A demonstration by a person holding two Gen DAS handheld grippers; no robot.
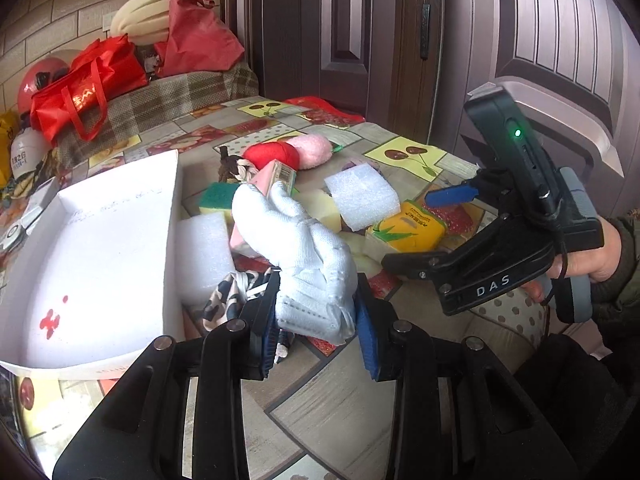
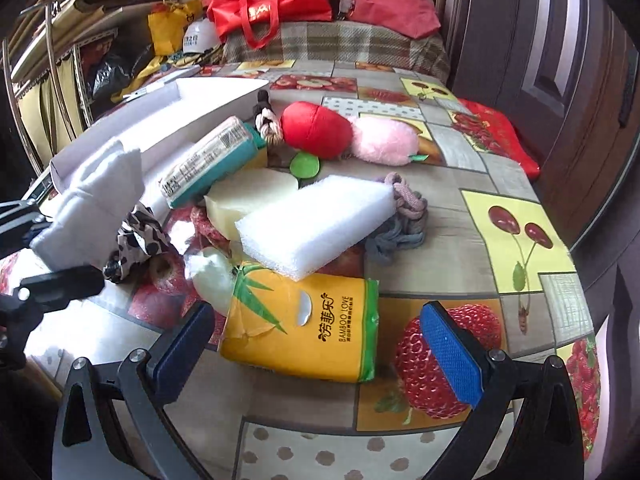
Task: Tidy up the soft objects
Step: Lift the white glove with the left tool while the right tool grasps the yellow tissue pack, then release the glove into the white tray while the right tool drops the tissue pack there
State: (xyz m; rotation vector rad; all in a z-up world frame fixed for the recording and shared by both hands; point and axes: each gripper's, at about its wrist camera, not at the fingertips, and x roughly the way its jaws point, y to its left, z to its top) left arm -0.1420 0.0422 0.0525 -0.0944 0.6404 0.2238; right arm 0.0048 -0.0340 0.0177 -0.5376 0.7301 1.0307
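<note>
Fruit-print tablecloth (image 2: 460, 216): left gripper (image 1: 316, 316) pinches white glove (image 1: 304, 248); right gripper (image 2: 320, 344) spread over tissue pack (image 2: 304, 328). Next: carry glove to white box (image 1: 100, 264).

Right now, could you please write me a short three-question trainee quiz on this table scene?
1. True or false: the left gripper is shut on the white glove.
2. What lies directly before the open right gripper? A) yellow tissue pack B) red plush
3. Fill in: one end of the white foam block rests on the ____.

Key: 1 true; 2 A; 3 yellow tissue pack.
</note>
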